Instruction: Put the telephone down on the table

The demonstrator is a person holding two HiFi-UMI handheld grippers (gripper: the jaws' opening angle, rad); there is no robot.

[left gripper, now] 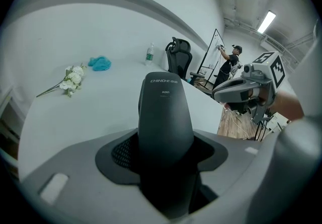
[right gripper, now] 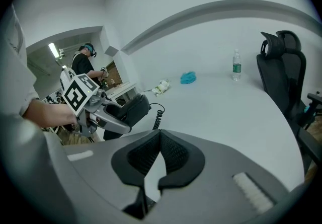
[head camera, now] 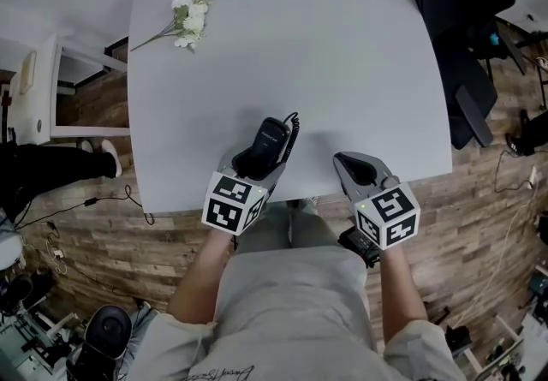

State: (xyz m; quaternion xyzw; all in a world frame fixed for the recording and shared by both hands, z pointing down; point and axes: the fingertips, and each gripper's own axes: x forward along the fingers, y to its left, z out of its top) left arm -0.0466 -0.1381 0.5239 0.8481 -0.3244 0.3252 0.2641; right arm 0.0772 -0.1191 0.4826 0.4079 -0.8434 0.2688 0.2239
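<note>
Jaws of the left gripper (head camera: 254, 167) clamp the black plastic telephone handset (head camera: 269, 143); jaws of the right gripper (head camera: 360, 170) meet, empty; both forearms reach forward, grippers tilted down over the near edge of the white table (head camera: 342, 62); the black coiled cord (head camera: 294, 126) is hidden in the left gripper view, which alone shows pale lettering on the smooth, tapered handset.
</note>
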